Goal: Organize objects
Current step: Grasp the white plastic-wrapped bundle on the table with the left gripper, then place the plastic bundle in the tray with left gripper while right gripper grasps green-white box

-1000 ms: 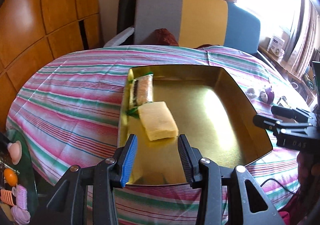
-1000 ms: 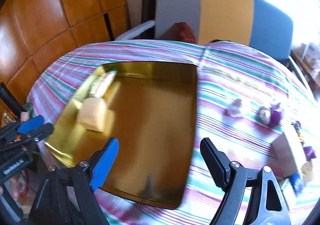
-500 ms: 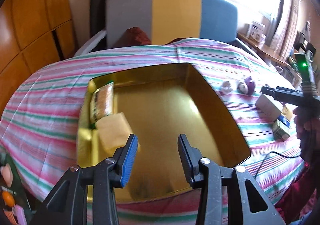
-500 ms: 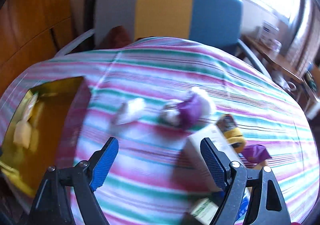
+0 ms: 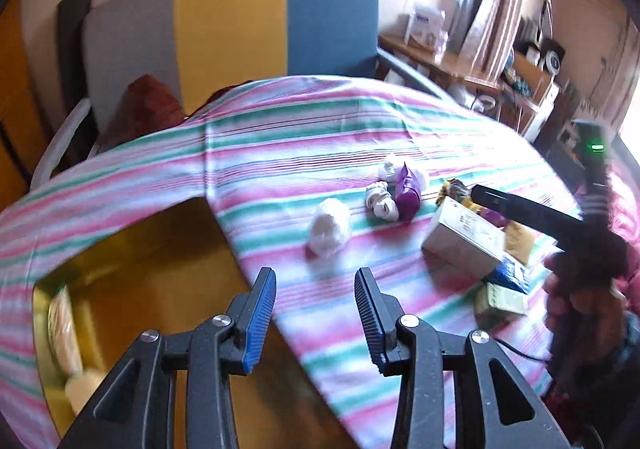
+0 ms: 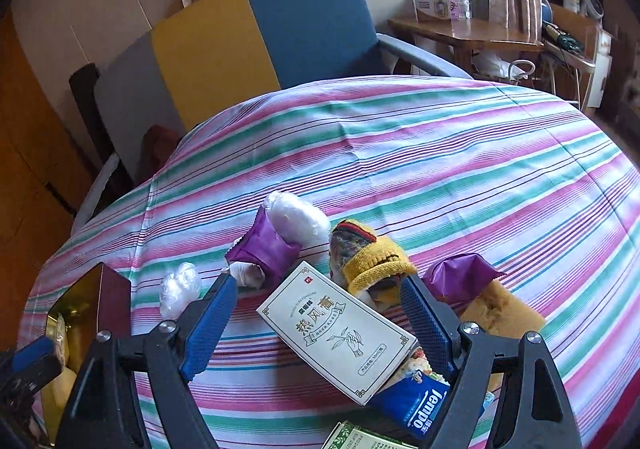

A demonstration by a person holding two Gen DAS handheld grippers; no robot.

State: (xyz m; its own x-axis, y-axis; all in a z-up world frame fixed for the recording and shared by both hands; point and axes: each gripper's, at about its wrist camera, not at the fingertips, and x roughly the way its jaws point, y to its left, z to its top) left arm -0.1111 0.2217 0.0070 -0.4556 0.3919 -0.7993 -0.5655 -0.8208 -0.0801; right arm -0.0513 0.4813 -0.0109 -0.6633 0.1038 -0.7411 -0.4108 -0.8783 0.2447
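1. Right gripper (image 6: 318,319) sits closest in its own view, jaws spread wide and gripping nothing. The white carton (image 6: 336,333) with green Chinese lettering lies flat on the cloth between the fingers; neither pad seems to touch it.
2. Under that carton's near end there's a blue Tempo tissue pack (image 6: 416,401), plus a green-printed box (image 6: 360,439) right at the bottom edge.
3. Left gripper (image 5: 316,315) is also released, jaws part open with nothing between them, over the spot where the striped tablecloth (image 5: 400,137) meets the gold tray (image 5: 132,277).
4. The tray is on the left side of the table. A wrapped snack (image 5: 64,329) and a pale yellow block (image 5: 80,385) lie at its left end, blurry.
5. A bit further out: a yellow knit sock (image 6: 372,261) just past the carton, a purple packet (image 6: 460,277) and a yellow sponge (image 6: 500,317) to its right.
6. Left of the sock, another purple wrapper (image 6: 266,249) with a white plastic wad (image 6: 292,217) touching it, and a small crumpled clear bag (image 6: 180,287) nearer the tray.
7. Way back, a grey, yellow and blue chair (image 6: 260,37) stands behind the table.
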